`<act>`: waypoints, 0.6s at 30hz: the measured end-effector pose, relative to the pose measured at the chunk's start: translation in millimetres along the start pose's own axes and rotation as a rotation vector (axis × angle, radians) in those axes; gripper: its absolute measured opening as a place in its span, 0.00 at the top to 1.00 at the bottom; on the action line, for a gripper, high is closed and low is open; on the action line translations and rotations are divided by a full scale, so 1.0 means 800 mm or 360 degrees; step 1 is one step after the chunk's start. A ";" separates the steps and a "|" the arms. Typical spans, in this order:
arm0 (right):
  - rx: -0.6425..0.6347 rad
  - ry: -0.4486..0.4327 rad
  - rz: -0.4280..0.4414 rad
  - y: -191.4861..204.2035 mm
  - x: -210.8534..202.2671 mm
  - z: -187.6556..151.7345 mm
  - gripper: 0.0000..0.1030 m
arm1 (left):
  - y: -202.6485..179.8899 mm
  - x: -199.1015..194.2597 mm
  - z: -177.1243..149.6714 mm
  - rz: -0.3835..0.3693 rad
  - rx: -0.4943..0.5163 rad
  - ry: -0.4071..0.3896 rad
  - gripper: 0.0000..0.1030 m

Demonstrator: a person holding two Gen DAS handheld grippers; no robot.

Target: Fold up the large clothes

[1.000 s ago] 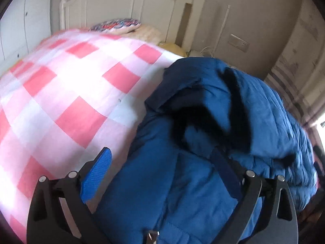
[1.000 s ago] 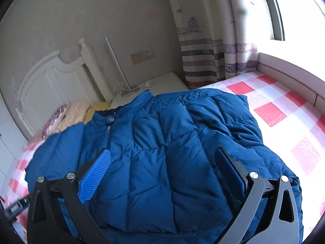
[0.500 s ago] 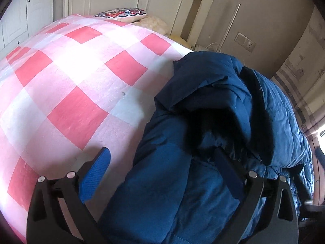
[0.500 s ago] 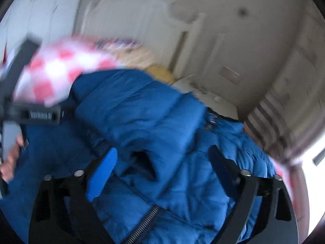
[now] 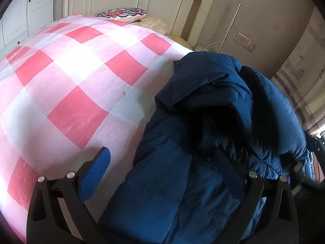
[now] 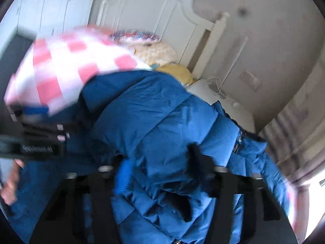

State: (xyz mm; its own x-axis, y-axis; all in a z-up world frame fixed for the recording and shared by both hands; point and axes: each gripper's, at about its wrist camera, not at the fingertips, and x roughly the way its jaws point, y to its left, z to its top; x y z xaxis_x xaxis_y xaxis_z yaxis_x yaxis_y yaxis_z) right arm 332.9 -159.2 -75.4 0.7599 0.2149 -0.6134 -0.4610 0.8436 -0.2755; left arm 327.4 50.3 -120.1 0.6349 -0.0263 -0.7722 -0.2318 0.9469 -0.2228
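Two grippers: left gripper (image 5: 162,166) jaws wide, right gripper (image 6: 162,174) jaws just closing on jacket (image 6: 162,126).

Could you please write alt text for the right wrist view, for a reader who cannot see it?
The right tool has just been closing on a bunched fold of a blue padded jacket lying on a bed with a pink-and-white checked cover. The blurred picture also shows the left tool at the left edge and a white headboard behind.
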 end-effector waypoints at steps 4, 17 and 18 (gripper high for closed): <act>0.0571 -0.0230 0.0127 -0.093 -0.048 -0.013 0.76 | 0.001 0.001 0.000 -0.0003 -0.0001 0.0000 0.02; 0.1941 -0.0213 0.0234 -0.291 -0.043 -0.228 0.78 | -0.002 0.001 0.002 0.0021 0.0015 0.0005 0.02; 0.1934 -0.0210 0.0229 -0.291 -0.042 -0.228 0.78 | -0.002 0.001 0.002 0.0020 0.0014 0.0004 0.02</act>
State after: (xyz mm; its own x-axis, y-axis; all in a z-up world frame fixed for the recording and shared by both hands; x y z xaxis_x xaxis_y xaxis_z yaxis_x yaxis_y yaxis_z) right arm 330.7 -452.4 -125.4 0.8106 0.3323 -0.4822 0.1282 0.7027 0.6998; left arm 329.4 48.8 -119.7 0.6299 -0.0150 -0.7765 -0.2332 0.9500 -0.2075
